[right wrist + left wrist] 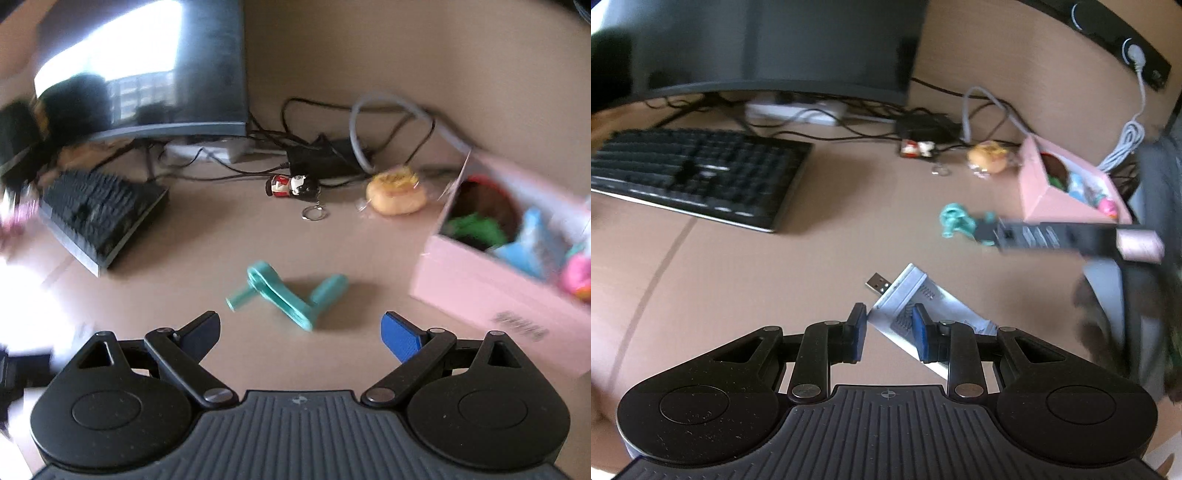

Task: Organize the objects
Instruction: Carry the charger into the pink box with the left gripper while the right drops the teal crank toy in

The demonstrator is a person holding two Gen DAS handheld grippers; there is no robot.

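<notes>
We saw a tan worktop, a teal plastic piece, a pink box, a black keyboard, a silver-white USB stick, a yellow bun, and blue pads on each black tool.

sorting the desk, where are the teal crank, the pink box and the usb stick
teal crank [286,297], right wrist view, flat arm
pink box [491,295], right wrist view, front wall
usb stick [916,295], left wrist view, white body
</notes>
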